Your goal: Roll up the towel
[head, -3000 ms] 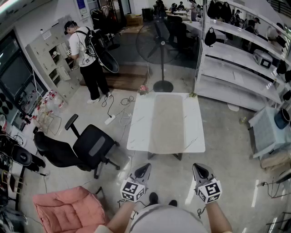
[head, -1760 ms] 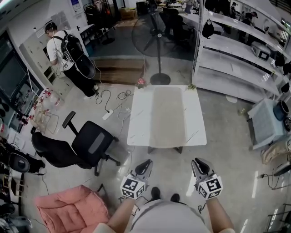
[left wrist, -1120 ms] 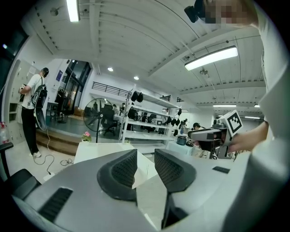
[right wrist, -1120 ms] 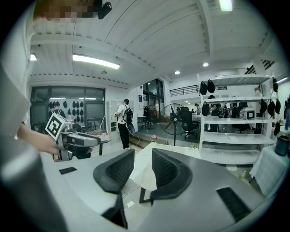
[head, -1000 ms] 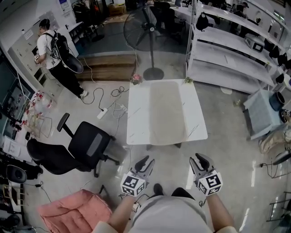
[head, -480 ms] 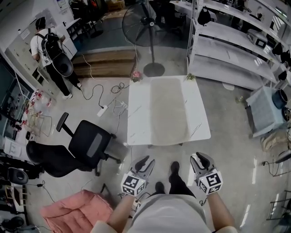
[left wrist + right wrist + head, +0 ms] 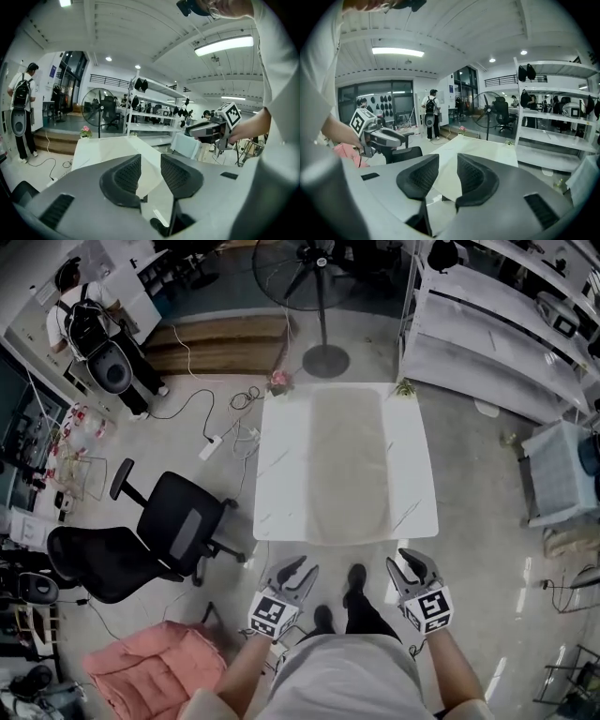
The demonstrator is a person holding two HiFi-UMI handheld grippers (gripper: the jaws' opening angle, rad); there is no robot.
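My left gripper (image 7: pixel 295 570) and right gripper (image 7: pixel 413 563) are both released. The black ribbed rubber pads (image 7: pixel 126 176) stand apart with only air between them, and the left jaws have just been opening a little wider.

The towel (image 7: pixel 349 465) lies ahead of both sets of fingertips, out of their reach. It is a long, flat, matte beige strip with softly rounded near corners, running away from me down the middle of the table (image 7: pixel 281 493). The table is a square white slab, glossy, with thin grey veins.

The towel's near end sits at the table's near edge, between the lines my two grippers point along. Bare white margin flanks it on both sides. Pale floor separates my fingertips from that edge.

A black office chair (image 7: pixel 183 531) stands off my left fingers. Shelves (image 7: pixel 487 324) stand beyond my right, and a fan (image 7: pixel 319 277) stands past the far edge.
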